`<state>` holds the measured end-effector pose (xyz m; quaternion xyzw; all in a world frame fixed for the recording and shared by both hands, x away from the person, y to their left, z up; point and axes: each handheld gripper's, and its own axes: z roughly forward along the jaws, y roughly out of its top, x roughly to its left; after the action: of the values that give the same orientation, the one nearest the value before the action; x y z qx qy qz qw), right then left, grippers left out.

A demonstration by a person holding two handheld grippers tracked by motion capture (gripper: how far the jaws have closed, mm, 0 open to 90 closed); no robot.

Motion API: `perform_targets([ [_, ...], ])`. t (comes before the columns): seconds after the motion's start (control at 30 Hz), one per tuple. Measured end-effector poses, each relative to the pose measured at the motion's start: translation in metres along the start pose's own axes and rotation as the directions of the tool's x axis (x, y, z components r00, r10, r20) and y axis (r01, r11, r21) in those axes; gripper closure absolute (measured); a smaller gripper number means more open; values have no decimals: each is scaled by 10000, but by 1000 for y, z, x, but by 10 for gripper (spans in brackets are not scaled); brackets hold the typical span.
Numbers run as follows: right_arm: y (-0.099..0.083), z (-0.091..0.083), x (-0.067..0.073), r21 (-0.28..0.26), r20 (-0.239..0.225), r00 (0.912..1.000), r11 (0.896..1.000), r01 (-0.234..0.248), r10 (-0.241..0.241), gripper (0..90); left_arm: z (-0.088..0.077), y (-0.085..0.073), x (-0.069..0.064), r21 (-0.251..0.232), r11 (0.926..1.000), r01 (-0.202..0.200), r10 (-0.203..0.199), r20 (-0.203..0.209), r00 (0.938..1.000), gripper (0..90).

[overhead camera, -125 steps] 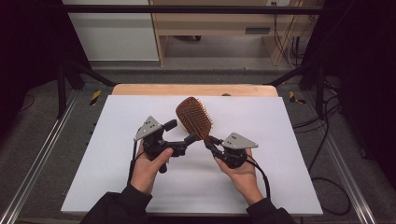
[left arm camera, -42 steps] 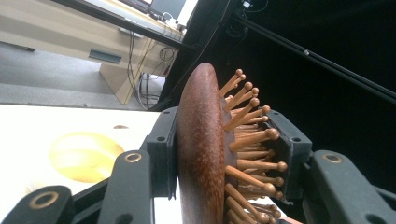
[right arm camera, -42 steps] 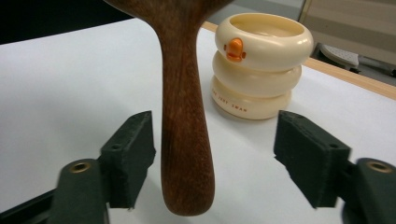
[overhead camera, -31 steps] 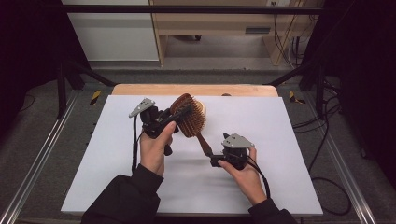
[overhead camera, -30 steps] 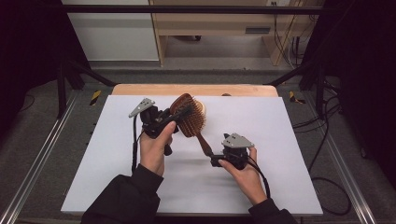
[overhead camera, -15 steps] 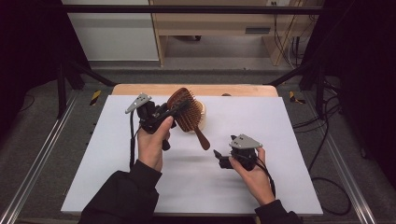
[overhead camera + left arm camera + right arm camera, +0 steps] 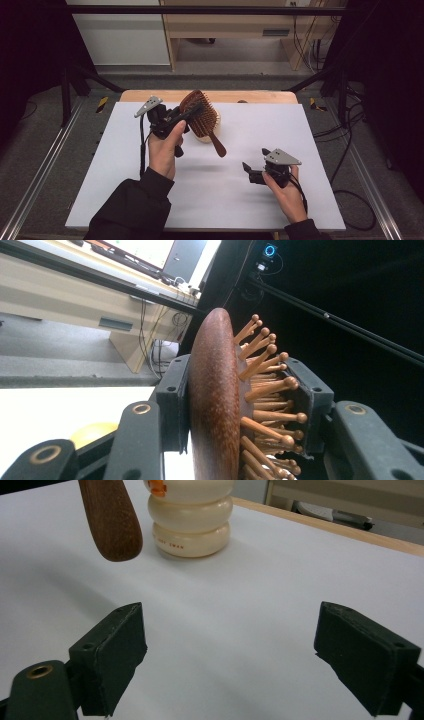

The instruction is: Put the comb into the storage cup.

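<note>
L gripper [image 7: 187, 114] is clamped on the head of the wooden hairbrush [image 7: 201, 117]: one pad on the smooth back, the other pressed into the bristles [image 7: 265, 390] (seen close up in the left gripper view). Brush is held off the tabletop [image 7: 310, 130], near the far edge, handle [image 7: 218, 145] hanging down and toward the person. R gripper [image 7: 251, 171] sits low over the tabletop, nearer the person and well apart from the brush, jaws wide apart w/ nothing between them.

Risks from here, as I judge them:
- Grip is partly on bristles, not solid wood. Bristles flex, so the head could twist or slide in the pads if the hand swings fast or the handle gets knocked.
- A cream ribbed jar [image 7: 192, 522] stands on the tabletop just behind and below the brush. Lowering the brush w/o checking could tip it; handle tip [image 7: 112, 525] hangs close by it in the right gripper view.
- If the R gripper goes for the handle, a push before the jaws close could lever the head out of the L grip.
</note>
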<state>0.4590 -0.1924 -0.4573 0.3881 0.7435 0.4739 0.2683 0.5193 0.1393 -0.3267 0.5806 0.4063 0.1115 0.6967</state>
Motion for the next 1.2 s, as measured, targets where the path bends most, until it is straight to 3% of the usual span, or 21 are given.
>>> perform_targets([
  [0.17, -5, -8, -5, -48, 358, 9990, 9996, -283, 284, 96, 0, 2, 1, -27, 9999, 162, -162, 15, 9999, 515],
  [0.23, -6, -12, -7, -85, 265, 9987, 9990, -437, 439, 84, 0, 4, 1, -37, 9999, 169, -169, -7, 9999, 515],
  [0.3, -8, -16, -9, -31, 43, 9995, 9995, -301, 302, 72, 0, 5, 0, 10, 9999, 116, -116, -1, 9999, 515],
  [0.43, -14, -24, -14, -83, 116, 9998, 9998, -161, 162, 75, -1, 10, -4, 59, 10000, -79, 79, -108, 9999, 513],
  [0.6, -20, -33, -18, -328, 144, 9993, 9989, -349, 354, 77, -1, 18, -7, 25, 9998, -200, 200, -202, 9996, 514],
  [0.8, -22, -37, -22, -627, 342, 9978, 9966, -539, 561, 62, 2, 30, -8, -78, 9996, -261, 259, -280, 9993, 513],
  [0.87, -22, -37, -24, -690, 597, 9969, 9965, -469, 511, 63, 4, 33, -8, -71, 9993, -360, 357, -388, 9986, 513],
  [1.2, -23, -38, -24, -738, 494, 9972, 9959, -516, 554, 63, 7, 50, -1, -324, 9993, -209, 192, -532, 9984, 513],
])
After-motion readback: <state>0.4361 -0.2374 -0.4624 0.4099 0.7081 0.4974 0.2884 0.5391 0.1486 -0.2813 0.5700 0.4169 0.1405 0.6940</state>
